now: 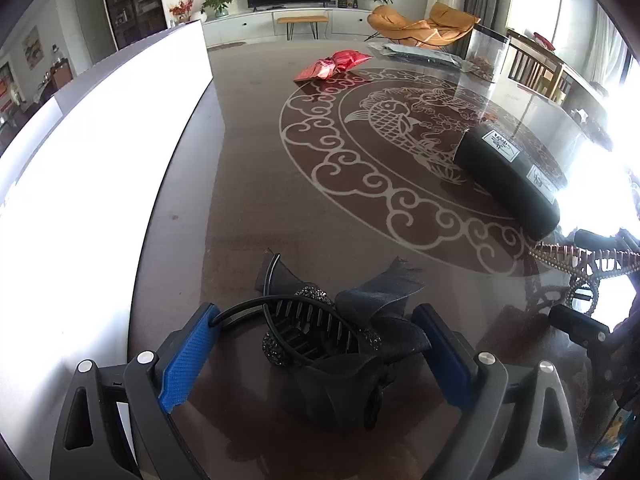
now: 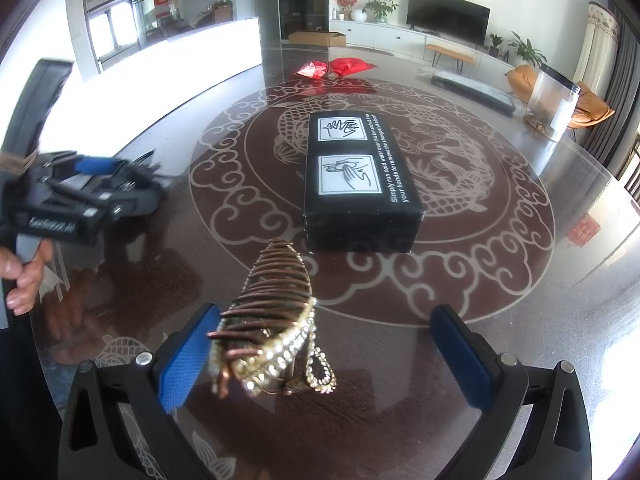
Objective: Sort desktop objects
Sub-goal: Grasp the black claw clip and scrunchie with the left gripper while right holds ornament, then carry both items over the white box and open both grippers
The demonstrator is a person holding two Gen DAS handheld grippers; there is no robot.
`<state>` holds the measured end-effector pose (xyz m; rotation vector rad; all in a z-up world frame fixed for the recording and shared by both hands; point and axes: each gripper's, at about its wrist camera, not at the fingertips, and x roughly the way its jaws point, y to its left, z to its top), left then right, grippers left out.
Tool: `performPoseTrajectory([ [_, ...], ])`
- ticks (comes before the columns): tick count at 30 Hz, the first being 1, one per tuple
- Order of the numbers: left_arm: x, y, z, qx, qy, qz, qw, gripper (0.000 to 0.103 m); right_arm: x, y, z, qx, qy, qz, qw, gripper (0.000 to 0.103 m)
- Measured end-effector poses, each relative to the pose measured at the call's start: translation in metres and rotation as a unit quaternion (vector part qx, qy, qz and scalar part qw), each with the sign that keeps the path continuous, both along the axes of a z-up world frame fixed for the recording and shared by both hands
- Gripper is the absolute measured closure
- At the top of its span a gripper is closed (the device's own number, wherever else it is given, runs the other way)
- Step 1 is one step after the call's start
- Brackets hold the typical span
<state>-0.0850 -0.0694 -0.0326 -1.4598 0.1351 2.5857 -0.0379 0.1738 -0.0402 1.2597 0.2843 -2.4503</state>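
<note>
Hair clip (image 1: 320, 336), black and bowed, sits near the black box (image 1: 508, 176) between wide left tongs (image 1: 316, 356), ungripped. Right tongs (image 2: 324, 356) gape around the beaded clip (image 2: 272, 320). Closing on each seems next.

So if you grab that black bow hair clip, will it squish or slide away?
The black bow hair clip would probably squish at its bow loops, which look like soft fabric. Its toothed comb looks like stiff plastic, so that part likely holds firm. On the glossy table it may slide a little when nudged.
</note>
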Motion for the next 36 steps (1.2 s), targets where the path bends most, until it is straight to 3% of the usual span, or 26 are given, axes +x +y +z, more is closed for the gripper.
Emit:
performPoseTrajectory([
  [5, 0.006, -0.018, 0.012, 0.067, 0.008, 0.045, 0.9967, 0.006, 0.0, 0.0, 0.0, 0.0, 0.0, 0.0, 1.0, 0.0],
  [9, -0.003, -0.018, 0.008, 0.082, 0.005, 0.095, 0.9921, 0.006, 0.0, 0.0, 0.0, 0.0, 0.0, 0.0, 1.0, 0.0],
  [11, -0.011, -0.012, 0.002, 0.086, -0.01, 0.089, 0.9923, 0.005, 0.0, 0.0, 0.0, 0.0, 0.0, 0.0, 1.0, 0.0],
  [17, -0.012, 0.023, 0.001, 0.004, 0.0, 0.001, 1.0, 0.005, 0.001, 0.0, 0.0, 0.0, 0.0, 0.0, 1.0, 0.0],
  [21, 0.0, 0.016, 0.013, -0.011, 0.019, 0.003, 0.9998, 0.004, 0.0, 0.0, 0.0, 0.0, 0.0, 0.0, 1.0, 0.0],
  [23, 0.0, 0.004, 0.023, 0.01, 0.029, 0.04, 0.9988, 0.004, 0.0, 0.0, 0.0, 0.0, 0.0, 0.0, 1.0, 0.0],
  [27, -0.006, -0.013, 0.033, 0.097, 0.027, 0.11, 0.9888, 0.003, 0.001, 0.0, 0.0, 0.0, 0.0, 0.0, 1.0, 0.0],
  [29, -0.017, -0.006, 0.028, 0.078, 0.007, 0.127, 0.9888, 0.003, 0.001, -0.001, 0.0, 0.0, 0.0, 0.0, 1.0, 0.0],
  [33, -0.026, 0.011, 0.01, -0.015, -0.015, 0.17, 0.9852, 0.003, 0.001, -0.001, 0.0, 0.0, 0.0, 0.0, 1.0, 0.0],
  [36, -0.017, 0.007, -0.004, -0.015, -0.038, 0.223, 0.974, 0.002, 0.001, -0.001, 0.0, 0.0, 0.0, 0.001, 1.0, 0.0],
])
